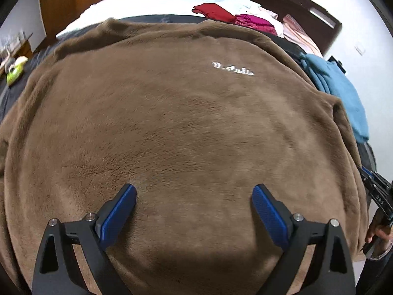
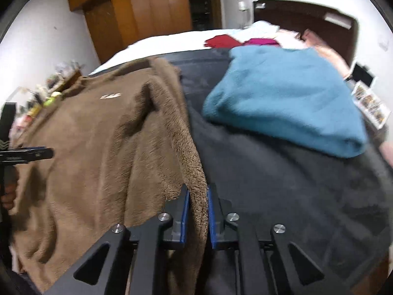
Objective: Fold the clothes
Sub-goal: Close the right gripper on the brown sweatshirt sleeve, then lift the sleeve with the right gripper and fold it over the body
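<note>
Right tool (image 2: pixel 198 209) (shut) around fleece (image 2: pixel 103 147)

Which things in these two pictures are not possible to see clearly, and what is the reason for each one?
- White lettering on the brown fleece top: blurred in both wrist views, unreadable.
- Near hem of the top: left wrist view, covered by the open left gripper and cut by the bottom edge.
- Fleece edge inside the shut right gripper: right wrist view, hidden behind the pads.
- Folded blue garment: motion blur; type unclear.
- Shelf clutter: too small.
</note>
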Demonstrator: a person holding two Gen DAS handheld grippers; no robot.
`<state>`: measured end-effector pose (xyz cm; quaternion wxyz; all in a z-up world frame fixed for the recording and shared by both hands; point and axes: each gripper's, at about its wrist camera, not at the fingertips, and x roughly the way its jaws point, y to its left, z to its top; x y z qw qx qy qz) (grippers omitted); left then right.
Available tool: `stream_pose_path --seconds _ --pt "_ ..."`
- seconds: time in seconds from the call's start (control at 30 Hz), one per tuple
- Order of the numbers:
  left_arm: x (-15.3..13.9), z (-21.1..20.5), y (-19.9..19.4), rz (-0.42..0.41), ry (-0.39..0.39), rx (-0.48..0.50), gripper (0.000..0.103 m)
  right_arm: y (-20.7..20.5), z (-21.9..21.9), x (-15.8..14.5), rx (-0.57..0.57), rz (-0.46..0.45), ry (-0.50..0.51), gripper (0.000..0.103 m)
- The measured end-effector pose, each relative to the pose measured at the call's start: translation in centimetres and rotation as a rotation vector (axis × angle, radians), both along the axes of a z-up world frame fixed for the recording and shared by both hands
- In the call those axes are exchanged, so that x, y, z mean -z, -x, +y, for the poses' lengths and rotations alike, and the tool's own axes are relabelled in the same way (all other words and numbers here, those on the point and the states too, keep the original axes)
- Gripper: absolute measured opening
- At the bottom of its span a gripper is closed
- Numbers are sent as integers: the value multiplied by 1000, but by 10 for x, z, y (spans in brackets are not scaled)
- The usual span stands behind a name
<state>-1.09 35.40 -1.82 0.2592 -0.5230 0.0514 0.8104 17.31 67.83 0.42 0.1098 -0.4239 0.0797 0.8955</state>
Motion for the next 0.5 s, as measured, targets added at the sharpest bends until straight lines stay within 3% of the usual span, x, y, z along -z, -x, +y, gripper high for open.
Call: stream_pose_path --seconds 0.13,0.3,0.43,0.5 --pt "0 -4 -3 15 -16 8 97 -3 8 -27 105 64 -118 10" --pt "2 -3 -9 51 1 24 99 -3 -2 -83 219 240 -391 10" --pt "2 -3 -11 70 6 37 100 16 -34 -108 204 336 -616 10" --pt "3 -5 -12 76 4 41 100 29 -51 -103 141 328 -633 10"
